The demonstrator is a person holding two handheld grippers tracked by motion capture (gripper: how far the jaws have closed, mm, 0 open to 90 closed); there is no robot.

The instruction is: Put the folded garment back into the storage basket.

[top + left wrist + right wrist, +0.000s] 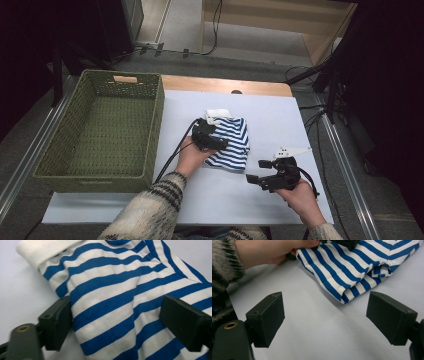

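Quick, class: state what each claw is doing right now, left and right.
Left claw: open, jaws wide apart over the folded striped shirt, not clamped on it.
Right claw: open, holding nothing, above the white table.

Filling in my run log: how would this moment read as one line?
left gripper: open, jaws astride folded blue-and-white striped cloth | right gripper: open, empty, over white table | green woven basket: empty

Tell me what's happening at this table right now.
A person is working a folded blue-and-white striped shirt on a white table with two handheld grippers. The left gripper is over the shirt, its open jaws on either side of a bunched part of the fabric without clamping it. The right gripper sits open just off the shirt's near corner, holding nothing. A green woven basket stands to the left with nothing in it.
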